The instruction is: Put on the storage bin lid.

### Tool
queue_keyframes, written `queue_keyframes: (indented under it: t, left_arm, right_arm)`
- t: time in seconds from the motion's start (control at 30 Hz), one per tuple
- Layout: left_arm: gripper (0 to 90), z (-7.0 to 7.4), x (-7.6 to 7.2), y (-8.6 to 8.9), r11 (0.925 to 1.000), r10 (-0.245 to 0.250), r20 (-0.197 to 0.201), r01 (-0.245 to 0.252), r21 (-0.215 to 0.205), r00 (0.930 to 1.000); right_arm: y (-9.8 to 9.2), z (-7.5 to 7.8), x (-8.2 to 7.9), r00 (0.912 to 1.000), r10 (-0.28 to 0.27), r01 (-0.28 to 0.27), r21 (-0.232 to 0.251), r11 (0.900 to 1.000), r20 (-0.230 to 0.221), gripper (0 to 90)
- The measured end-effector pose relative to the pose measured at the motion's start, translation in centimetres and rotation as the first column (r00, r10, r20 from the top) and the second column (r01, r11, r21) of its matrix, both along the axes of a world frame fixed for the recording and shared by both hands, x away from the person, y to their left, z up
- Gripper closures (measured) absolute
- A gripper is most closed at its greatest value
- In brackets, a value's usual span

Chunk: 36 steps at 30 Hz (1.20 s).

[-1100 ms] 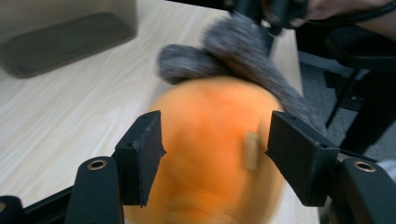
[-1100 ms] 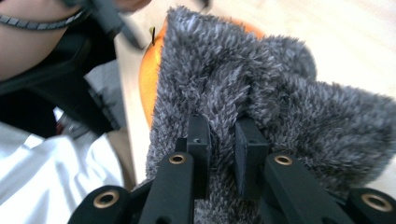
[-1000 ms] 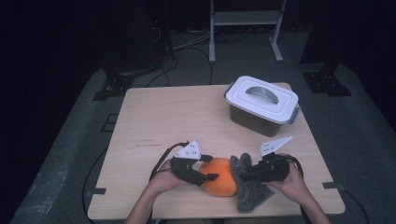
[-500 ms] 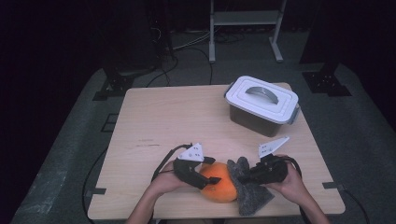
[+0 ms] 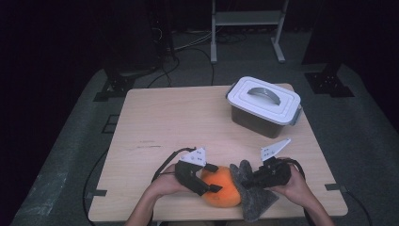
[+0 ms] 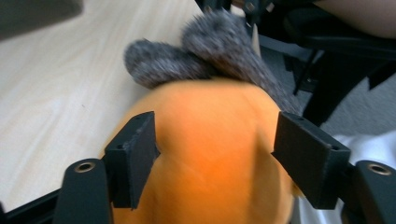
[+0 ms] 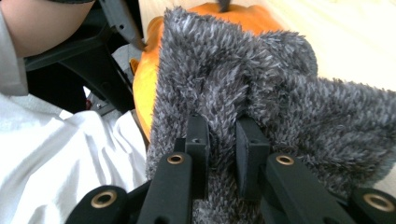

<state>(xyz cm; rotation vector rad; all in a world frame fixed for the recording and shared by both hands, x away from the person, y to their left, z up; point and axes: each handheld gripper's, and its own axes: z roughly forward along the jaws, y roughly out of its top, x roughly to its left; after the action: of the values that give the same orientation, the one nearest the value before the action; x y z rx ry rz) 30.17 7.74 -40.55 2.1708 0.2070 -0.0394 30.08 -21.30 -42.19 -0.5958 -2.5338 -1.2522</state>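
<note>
A round orange soft toy point(image 5: 221, 188) lies near the table's front edge, and a grey fuzzy cloth point(image 5: 256, 200) leans against its right side. My left gripper point(image 5: 215, 178) straddles the toy point(image 6: 205, 112). Its jaws have just been opening, and the pads point(image 6: 133, 154) now stand at the toy's flanks without squeezing it. My right gripper point(image 5: 248, 181) is shut on a fold of the grey cloth point(image 7: 280, 93), with the orange toy point(image 7: 233, 14) just beyond. The cloth's rounded ends point(image 6: 205, 51) poke up behind the toy.
A grey storage box with a white handled lid point(image 5: 266, 106) stands at the back right of the wooden table point(image 5: 179, 122). Cables trail off the near left edge. A person's white clothing point(image 7: 56, 154) and dark chair parts lie close behind the front edge.
The left gripper's jaws have spread wider around the orange toy. Toy and cloth have shifted slightly toward the front edge. The right gripper keeps its hold on the cloth.
</note>
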Motion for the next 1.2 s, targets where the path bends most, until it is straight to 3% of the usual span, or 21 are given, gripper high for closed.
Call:
queue_keyframes:
  t: [0.1,0.17,0.27,0.37,0.47,0.53,0.6,0.7,0.83,0.97,1.1,1.2]
  left_arm:
    - [15.7,-0.5,0.1,-0.6,0.9984,0.043,0.007,-0.043,0.036,0.9991]
    - [17.9,-0.9,0.1,-0.7,0.9989,0.024,-0.018,-0.023,0.041,0.9996]
    - [21.3,-0.8,-0.3,-0.8,0.9987,-0.024,-0.022,0.025,0.044,0.9995]
    - [17.0,-0.8,-0.4,-1.0,0.9976,-0.044,-0.022,0.045,0.053,0.9988]
    - [14.9,-1.0,-0.3,-1.1,0.9977,-0.023,-0.029,0.025,0.064,0.9993]
    - [28.2,-0.8,-0.5,-1.0,0.9977,-0.031,0.013,0.031,0.061,0.9994]
    - [44.0,-0.6,-1.1,-1.1,0.9989,-0.04,0.092,0.037,0.029,0.995]
    - [50.2,0.0,-1.5,-1.6,0.9996,-0.022,0.152,0.019,0.019,0.9881]
    - [50.6,0.3,-1.8,-2.1,0.9991,0.027,0.228,-0.033,0.024,0.9733]
    - [45.0,-0.4,-1.3,-1.9,0.9989,0.02,0.181,-0.027,0.037,0.9833]
    - [38.7,-1.0,-1.1,-1.7,0.999,0.007,0.157,-0.014,0.043,0.9875]
    - [37.1,-1.2,-0.9,-1.5,0.9994,0.02,0.137,-0.023,0.025,0.9904]
  right_arm:
    - [0.0,0.3,-0.1,0.9997,0.001,-0.001,-0.001,1.0,0.023,77.1]
    - [-0.4,0.8,0.0,0.9987,-0.029,0.028,0.014,1.0,0.041,77.1]
    - [-1.1,1.0,0.4,0.9942,-0.096,0.095,0.027,0.995,0.049,77.0]
    - [-0.4,0.2,0.3,0.9979,-0.059,0.059,0.001,0.998,0.027,76.8]
    - [0.2,0.3,0.1,0.9988,-0.034,0.035,-0.009,0.999,0.035,76.8]
    - [0.2,0.8,0.0,0.9975,-0.043,0.043,-0.009,0.999,0.056,76.9]
    - [0.0,1.2,0.0,0.9961,-0.056,0.056,-0.001,0.998,0.068,77.0]
    - [-0.3,1.9,0.1,0.9929,-0.08,0.077,0.033,0.996,0.089,77.5]
    - [-0.5,3.1,-0.1,0.9839,-0.119,0.111,0.067,0.992,0.134,77.6]
    - [0.1,2.6,0.1,0.9853,-0.112,0.108,0.043,0.993,0.128,77.7]
    - [0.7,1.6,0.1,0.9883,-0.095,0.096,-0.005,0.995,0.119,77.8]
    - [0.4,1.2,0.2,0.9894,-0.096,0.098,-0.013,0.995,0.109,77.8]
